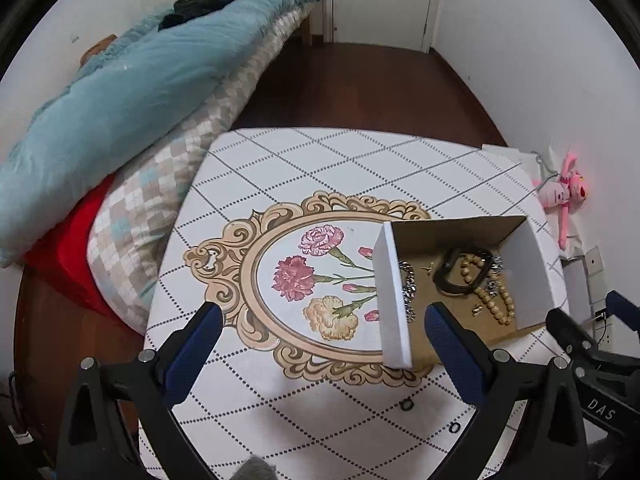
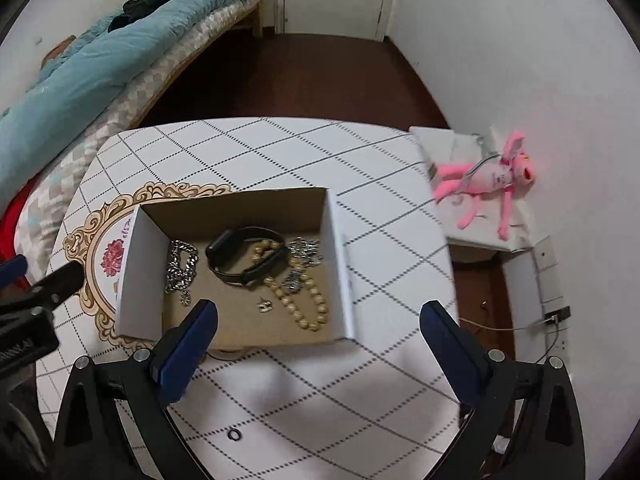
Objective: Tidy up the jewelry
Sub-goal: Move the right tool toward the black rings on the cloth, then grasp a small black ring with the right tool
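An open cardboard box (image 2: 138,280) with white outer walls stands on the table and holds the jewelry. Inside lie a black wristband (image 2: 244,254), a string of tan beads (image 2: 304,304), a silver chain (image 2: 180,268), silver charms (image 2: 306,252) and a small silver piece (image 2: 265,305). My right gripper (image 2: 320,308) hovers open over the box's near edge, with nothing between its fingers. My left gripper (image 1: 323,312) is open above the flower print, just left of the box (image 1: 394,300). Two small black rings (image 1: 406,405) (image 1: 455,427) lie on the table near me; the right wrist view shows one ring (image 2: 234,435).
The table (image 1: 320,160) has a white diamond-pattern cloth with a framed flower print (image 1: 304,280). A bed with a blue duvet (image 1: 120,92) runs along its left side. A pink plush toy (image 2: 488,184) lies on a low white unit at the right, near wall sockets (image 2: 556,312) and cables.
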{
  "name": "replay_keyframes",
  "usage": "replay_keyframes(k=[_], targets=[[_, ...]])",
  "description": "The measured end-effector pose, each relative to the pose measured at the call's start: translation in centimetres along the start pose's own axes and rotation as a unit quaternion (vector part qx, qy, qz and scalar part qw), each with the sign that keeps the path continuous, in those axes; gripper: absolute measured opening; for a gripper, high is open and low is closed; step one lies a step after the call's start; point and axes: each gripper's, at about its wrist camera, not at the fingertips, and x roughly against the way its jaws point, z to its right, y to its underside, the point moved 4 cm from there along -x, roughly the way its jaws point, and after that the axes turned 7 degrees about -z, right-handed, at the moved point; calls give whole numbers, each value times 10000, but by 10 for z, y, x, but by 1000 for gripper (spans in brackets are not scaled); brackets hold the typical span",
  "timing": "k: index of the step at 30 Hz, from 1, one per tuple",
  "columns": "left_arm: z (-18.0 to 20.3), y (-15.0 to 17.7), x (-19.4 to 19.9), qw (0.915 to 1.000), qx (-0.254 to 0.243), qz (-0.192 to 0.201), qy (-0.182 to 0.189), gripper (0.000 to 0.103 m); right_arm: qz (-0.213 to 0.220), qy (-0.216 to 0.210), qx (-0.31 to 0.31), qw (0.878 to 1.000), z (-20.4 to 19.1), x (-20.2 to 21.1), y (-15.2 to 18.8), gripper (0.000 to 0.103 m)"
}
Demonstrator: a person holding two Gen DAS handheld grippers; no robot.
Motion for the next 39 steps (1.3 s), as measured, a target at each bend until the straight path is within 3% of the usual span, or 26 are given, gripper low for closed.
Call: replay_keyframes(k=[5,8,11,14,17,20,23,24,25,30,35,37,39], targets=[[-3,27,18,9999,16,118,-62,103,59,-327,-23,9994,6,16,29,102],[-8,55,1,9995,10,-159,-280,103,-216,-636,-15,9977,-2,4,59,102],[-14,89,-34,9963,-17,-719,-466,103,-483,-738,31,9961,-15,-17,89,101],[-21,116,-61,9922,10,-1109,-574,103,-673,-907,56,9936,-27,-35,110,82],[-29,129,-73,9898,92,-1265,-648,103,-751,-1011,141,9919,-40,-47,122,73],[-33,135,-77,9891,98,-1276,-727,103,-826,-1052,294,9906,-53,-59,132,54],[-33,134,-76,9895,84,-1237,-744,103,-546,-674,432,9953,-61,-59,137,42],[-33,132,-76,9898,77,-1217,-733,103,-472,-609,493,9958,-64,-58,138,19],[-31,131,-76,9902,54,-1184,-740,103,-414,-642,529,9957,-67,-57,138,13],[-17,121,-70,9931,-103,-929,-713,103,-489,-842,447,9943,-65,-54,134,12],[16,106,-73,9966,-211,-716,-362,102,-304,-959,-90,9949,-26,-33,130,12],[31,101,-75,9970,-305,-658,-259,98,-263,-917,-290,9950,-9,-28,127,12],[42,99,-76,9971,-431,-594,-221,82,-242,-835,-393,9954,2,-28,124,12]])
